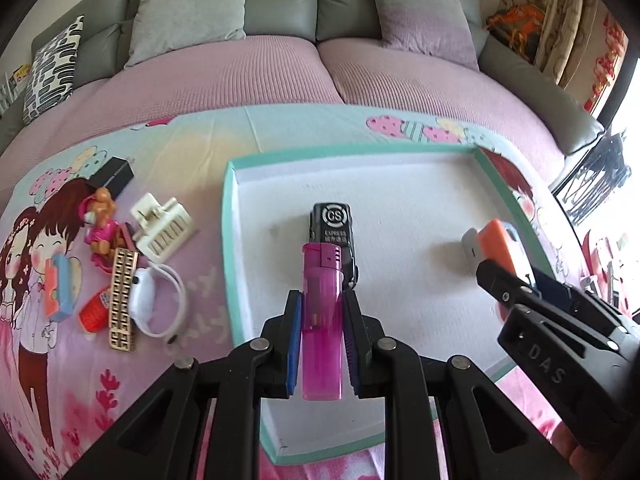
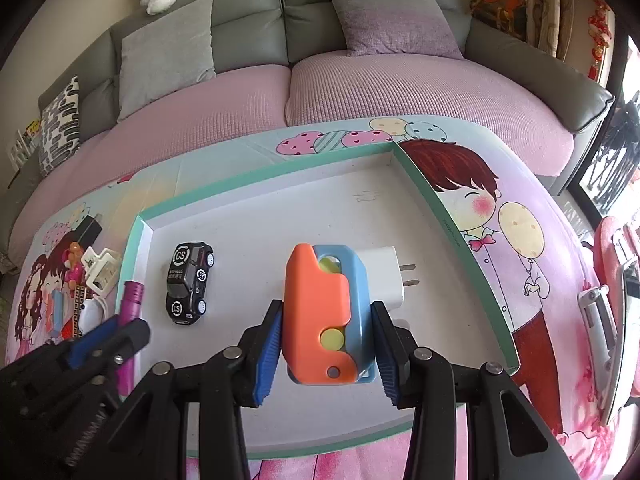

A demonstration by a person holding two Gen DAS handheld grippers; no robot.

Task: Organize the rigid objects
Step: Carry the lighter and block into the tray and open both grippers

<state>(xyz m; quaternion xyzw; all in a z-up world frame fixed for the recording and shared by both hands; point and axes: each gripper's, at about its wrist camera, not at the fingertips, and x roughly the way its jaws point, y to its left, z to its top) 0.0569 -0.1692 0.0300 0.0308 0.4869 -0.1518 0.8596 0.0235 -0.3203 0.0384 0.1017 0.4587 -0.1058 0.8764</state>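
Note:
My left gripper [image 1: 321, 316] is shut on a pink translucent lighter [image 1: 322, 320] and holds it over the front of a white tray with a teal rim [image 1: 230, 208]. A black toy car [image 1: 331, 226] lies in the tray just beyond the lighter; it also shows in the right wrist view [image 2: 189, 282]. My right gripper [image 2: 326, 344] is shut on an orange and blue toy [image 2: 326, 312] above the tray [image 2: 456, 232]. A white plug adapter [image 2: 386, 276] lies in the tray behind the toy. The right gripper shows at the right edge of the left wrist view [image 1: 520, 280].
Left of the tray lies a pile of loose items: a white hair clip [image 1: 162, 226], a gold comb [image 1: 123, 300], a white band [image 1: 156, 300], a pink figurine [image 1: 100, 224], a black box [image 1: 114, 174], a red item [image 1: 94, 312]. A pink sofa [image 1: 280, 72] stands behind the table.

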